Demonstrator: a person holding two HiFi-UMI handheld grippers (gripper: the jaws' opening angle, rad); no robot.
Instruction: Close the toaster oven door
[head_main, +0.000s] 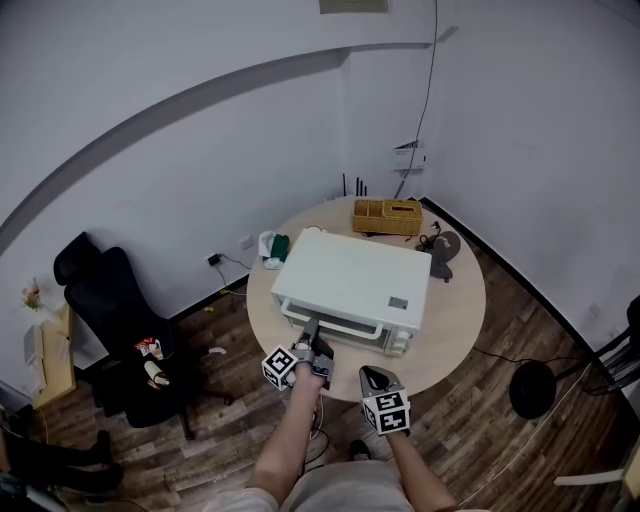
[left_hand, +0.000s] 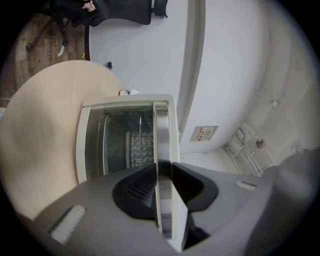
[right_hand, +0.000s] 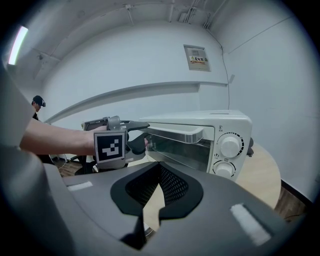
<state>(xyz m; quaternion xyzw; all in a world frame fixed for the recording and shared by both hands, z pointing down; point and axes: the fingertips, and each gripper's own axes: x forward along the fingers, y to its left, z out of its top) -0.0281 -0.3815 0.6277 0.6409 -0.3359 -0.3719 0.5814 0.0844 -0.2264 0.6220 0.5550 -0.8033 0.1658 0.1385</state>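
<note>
A white toaster oven (head_main: 350, 280) stands on a round wooden table (head_main: 455, 320). Its glass door (right_hand: 180, 150) is up near the oven front, the silver handle (right_hand: 176, 133) along its top edge. My left gripper (head_main: 312, 340) is shut on the left end of that handle; in the left gripper view the silver handle (left_hand: 162, 145) runs straight between the jaws of the left gripper (left_hand: 163, 176), with the door glass (left_hand: 122, 145) beside it. My right gripper (head_main: 372, 378) hangs shut and empty in front of the table's edge, and its jaws (right_hand: 160, 167) point at the oven's knobs (right_hand: 230, 146).
Behind the oven sit a wooden organiser box (head_main: 386, 216), a green and white item (head_main: 272, 246) and a dark object (head_main: 442, 250). A black office chair (head_main: 120, 300) stands left of the table, and a black round base (head_main: 530, 388) is on the floor at the right.
</note>
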